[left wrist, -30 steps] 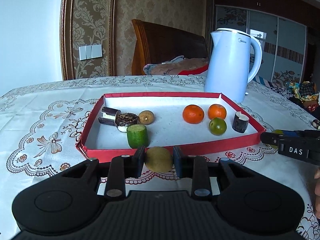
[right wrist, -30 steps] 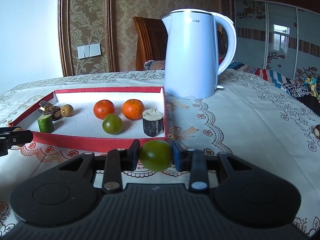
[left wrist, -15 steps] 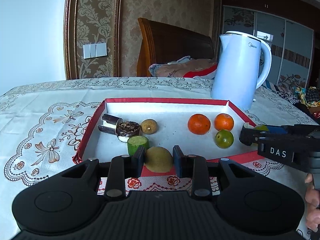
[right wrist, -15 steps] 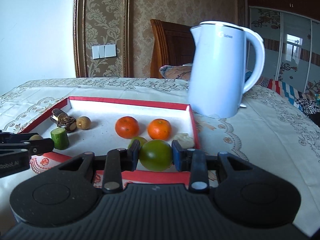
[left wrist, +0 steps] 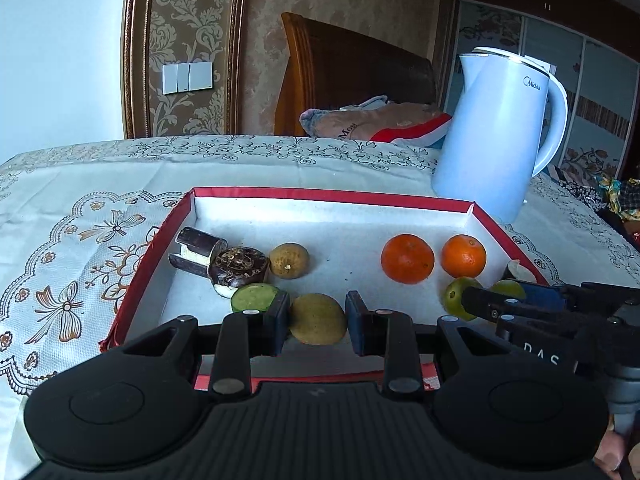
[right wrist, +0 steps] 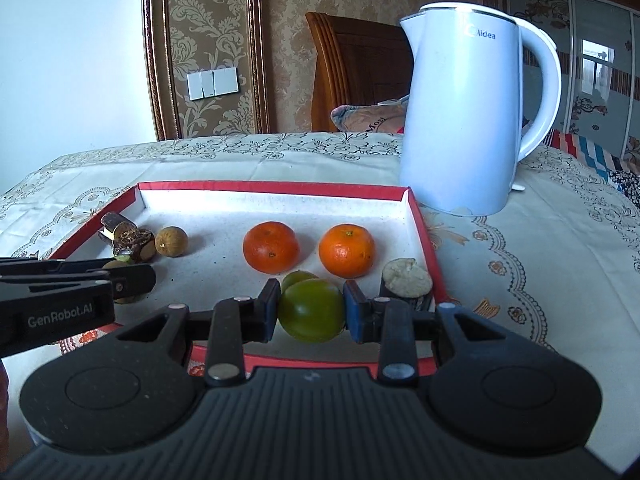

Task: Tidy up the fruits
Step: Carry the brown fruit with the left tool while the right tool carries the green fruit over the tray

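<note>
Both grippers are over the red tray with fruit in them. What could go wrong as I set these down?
Two risks:

1. The right gripper holds a green citrus right in front of another green fruit, with a cut stub beside it; lowering may knock them.

2. The left gripper holds a round kiwi close to the cucumber piece. On the flat tray it may roll once released.
</note>
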Demonstrator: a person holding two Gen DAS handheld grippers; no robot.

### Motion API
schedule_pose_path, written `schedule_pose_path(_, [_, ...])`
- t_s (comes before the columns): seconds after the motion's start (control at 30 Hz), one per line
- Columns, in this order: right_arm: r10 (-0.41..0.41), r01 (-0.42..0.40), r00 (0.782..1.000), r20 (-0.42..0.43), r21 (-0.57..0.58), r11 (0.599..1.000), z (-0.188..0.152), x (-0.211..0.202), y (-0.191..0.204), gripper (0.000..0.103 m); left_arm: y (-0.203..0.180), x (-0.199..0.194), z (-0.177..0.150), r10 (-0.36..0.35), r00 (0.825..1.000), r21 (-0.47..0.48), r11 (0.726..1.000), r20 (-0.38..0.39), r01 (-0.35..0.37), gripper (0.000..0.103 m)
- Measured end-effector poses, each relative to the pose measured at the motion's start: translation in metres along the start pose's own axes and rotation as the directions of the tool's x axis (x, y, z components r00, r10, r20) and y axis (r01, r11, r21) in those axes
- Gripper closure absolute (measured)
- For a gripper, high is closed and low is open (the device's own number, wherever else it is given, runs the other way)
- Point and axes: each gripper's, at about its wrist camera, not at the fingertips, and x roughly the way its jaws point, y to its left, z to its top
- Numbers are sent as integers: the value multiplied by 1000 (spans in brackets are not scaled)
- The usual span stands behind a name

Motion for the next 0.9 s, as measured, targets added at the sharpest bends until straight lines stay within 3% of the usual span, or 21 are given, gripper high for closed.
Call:
schedule_pose_path(0.53, [-61, 61, 997, 41, -9, 998, 13, 22, 2, 71, 2, 20, 6, 17, 1000, 15, 1000, 19, -18, 73])
schedule_pose_path(0.9, [-54, 53, 998, 35, 6, 999, 12, 18, 1, 71, 4, 25, 6, 11, 1000, 1, 1000, 7, -11, 73])
